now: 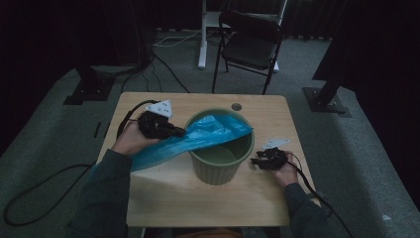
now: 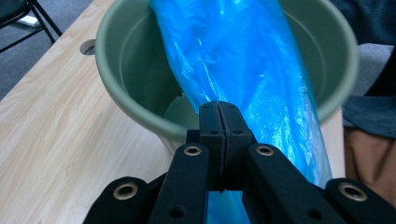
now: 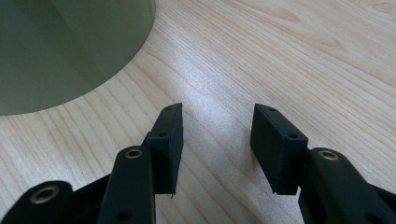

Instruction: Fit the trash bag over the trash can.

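Over round bin (image 1: 221,157), crinkly bag (image 1: 198,139).

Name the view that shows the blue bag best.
The high view: the whole blue bag draped across the green bin from the left gripper. The left gripper view shows a close stretch; the right gripper view, bin wall and table.

Left claw (image 2: 218,116) clamped, right claw (image 3: 217,135) agape.

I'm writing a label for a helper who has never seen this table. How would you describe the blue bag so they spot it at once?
On the light wooden table stands a round green plastic bin. Draped across its rim, from inside out toward the person's left, lies a crinkly translucent blue plastic bag, pinched by the left hand-held gripper. It is the table's one bright blue, soft thing.
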Motion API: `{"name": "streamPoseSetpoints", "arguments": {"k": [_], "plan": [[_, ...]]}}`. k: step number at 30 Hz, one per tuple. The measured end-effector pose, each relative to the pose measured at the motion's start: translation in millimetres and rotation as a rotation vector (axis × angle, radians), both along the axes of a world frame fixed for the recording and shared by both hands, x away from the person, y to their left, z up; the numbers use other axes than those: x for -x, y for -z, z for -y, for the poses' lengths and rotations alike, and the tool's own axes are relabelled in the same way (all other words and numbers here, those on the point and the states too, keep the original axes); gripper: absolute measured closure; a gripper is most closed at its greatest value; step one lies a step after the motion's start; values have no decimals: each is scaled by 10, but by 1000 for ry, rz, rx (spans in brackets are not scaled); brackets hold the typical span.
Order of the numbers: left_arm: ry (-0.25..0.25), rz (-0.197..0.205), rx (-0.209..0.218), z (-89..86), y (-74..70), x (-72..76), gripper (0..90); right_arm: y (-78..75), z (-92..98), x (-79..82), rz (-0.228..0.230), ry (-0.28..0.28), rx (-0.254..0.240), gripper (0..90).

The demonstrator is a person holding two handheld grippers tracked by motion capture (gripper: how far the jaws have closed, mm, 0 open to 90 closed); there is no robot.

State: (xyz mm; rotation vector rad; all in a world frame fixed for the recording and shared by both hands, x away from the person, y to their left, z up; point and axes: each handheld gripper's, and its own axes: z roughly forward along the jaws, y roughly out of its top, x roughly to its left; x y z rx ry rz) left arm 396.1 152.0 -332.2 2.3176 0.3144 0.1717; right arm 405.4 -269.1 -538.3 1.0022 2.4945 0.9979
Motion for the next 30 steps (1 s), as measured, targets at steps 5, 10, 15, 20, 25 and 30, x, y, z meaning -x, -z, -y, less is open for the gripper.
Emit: {"name": "streamPoseSetpoints", "arguments": {"k": [5,10,15,20,25,30], "plan": [[-25,9,-18,157,18,-79,889,-1,1,0,-1,-1,1,536],[-52,14,-8,259,48,-135,889,-1,1,0,-1,-2,2,536],[-78,35,-5,382,59,-176,890,-2,2,0,-1,-2,2,536],[-100,48,-1,477,63,-207,890,-1,4,-2,-1,-4,2,535],[-97,59,-18,617,82,-223,889,-2,4,-1,-1,-4,2,536],[-84,81,-48,725,103,-193,888,-3,6,-1,-2,-6,3,536]]}}
